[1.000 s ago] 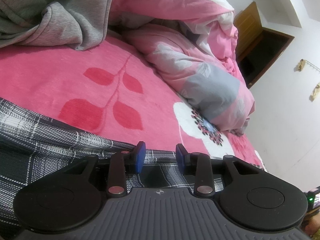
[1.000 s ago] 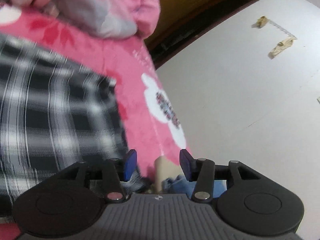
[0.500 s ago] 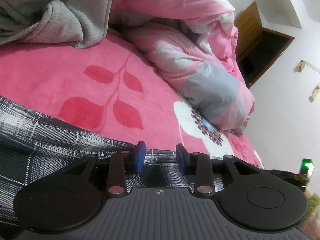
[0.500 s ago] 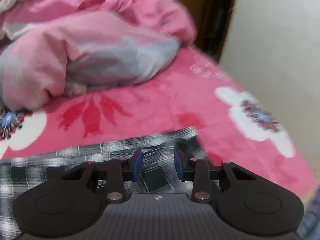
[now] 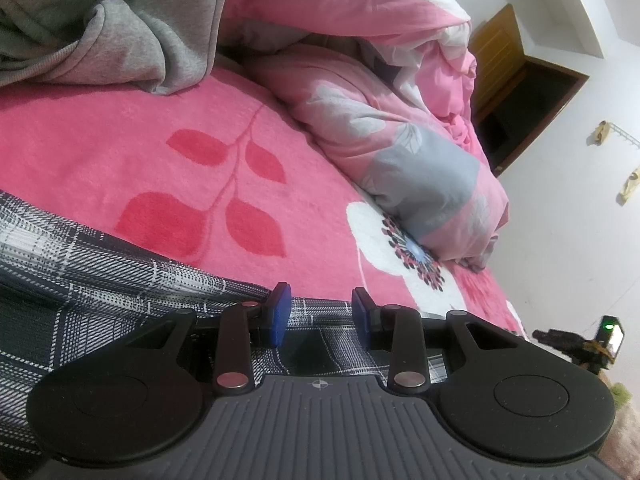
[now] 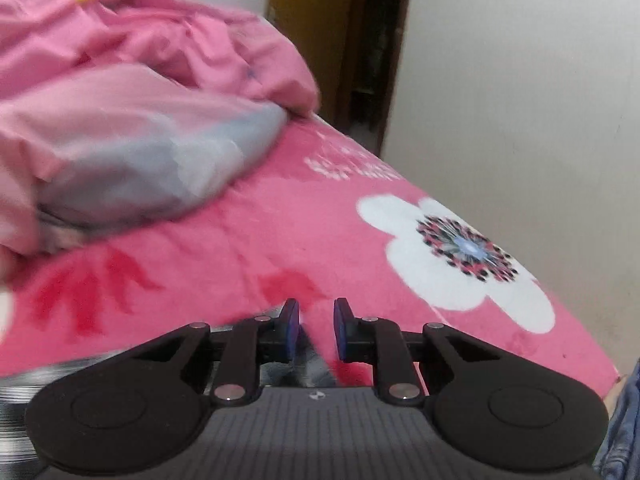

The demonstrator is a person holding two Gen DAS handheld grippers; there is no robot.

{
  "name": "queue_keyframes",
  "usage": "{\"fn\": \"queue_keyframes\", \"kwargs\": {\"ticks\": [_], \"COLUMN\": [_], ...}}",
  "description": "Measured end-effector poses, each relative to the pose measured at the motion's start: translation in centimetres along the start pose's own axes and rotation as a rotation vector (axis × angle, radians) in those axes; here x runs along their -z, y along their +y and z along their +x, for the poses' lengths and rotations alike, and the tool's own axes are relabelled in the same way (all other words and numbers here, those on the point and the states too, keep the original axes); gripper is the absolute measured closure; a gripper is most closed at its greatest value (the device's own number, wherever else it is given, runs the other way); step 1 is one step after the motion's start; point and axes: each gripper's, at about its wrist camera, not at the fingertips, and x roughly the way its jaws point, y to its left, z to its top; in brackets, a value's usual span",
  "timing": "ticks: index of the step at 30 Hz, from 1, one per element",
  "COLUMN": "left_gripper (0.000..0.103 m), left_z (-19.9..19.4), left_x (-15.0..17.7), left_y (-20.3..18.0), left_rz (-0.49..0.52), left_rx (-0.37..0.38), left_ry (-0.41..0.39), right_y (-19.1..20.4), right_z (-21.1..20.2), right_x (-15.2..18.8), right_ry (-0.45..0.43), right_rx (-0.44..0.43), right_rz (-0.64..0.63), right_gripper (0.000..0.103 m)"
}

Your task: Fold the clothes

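Lying under both tools: plaid garment [image 5: 100,280]

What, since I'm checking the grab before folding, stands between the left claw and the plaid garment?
Nothing visible. The plaid garment lies on the pink blanket right under the left claw, its edge showing between the parted fingers.

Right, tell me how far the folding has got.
Done: nothing looks folded. The plaid garment lies spread on the pink blanket, and the grey hoodie sits crumpled behind it.
In hand: the left gripper sits over the plaid edge, pads apart. The right gripper is closing at a plaid corner, not yet pinched.
Left: every fold, then the hoodie.
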Motion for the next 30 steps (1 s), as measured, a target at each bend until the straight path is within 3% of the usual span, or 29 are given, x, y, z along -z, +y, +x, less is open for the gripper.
{"fn": "queue_keyframes", "kwargs": {"ticks": [3,6,9,17,20,23,30], "left_gripper": [0.070,0.070,0.070,0.070,0.070,0.070,0.070], "left_z": [-0.1,-0.1,-0.1,0.0,0.0,0.0,-0.2], "left_x": [0.0,0.0,0.0,0.0,0.0,0.0,0.0], "left_y": [0.0,0.1,0.1,0.2,0.2,0.2,0.3], "left_rz": [-0.001,-0.003,-0.004,-0.008,-0.009,-0.011,-0.014], "left_rx": [0.001,0.002,0.004,0.009,0.010,0.012,0.015], "left_ry": [-0.001,-0.002,-0.002,-0.003,-0.004,-0.005,-0.012], "right_y": [1.2,1.4,1.4,1.9,1.9,1.7,2.5], "right_z": [-1.7,-1.4,-0.2,3.6,3.8,3.8,1.5], "right_x": [-0.1,-0.4,-0.7,-0.4,-0.4,-0.2,-1.7], "right_ry": [0.041,0.159,0.266,0.461,0.467,0.453,0.302], "right_rx": [-0.143,-0.262,-0.289,-0.208,-0.197,-0.181,-0.172], "right_rz": [-0.002,0.146,0.300,0.447,0.455,0.453,0.392], "right_gripper": [0.082,0.079,0.077,0.077,0.078,0.099,0.102]}}
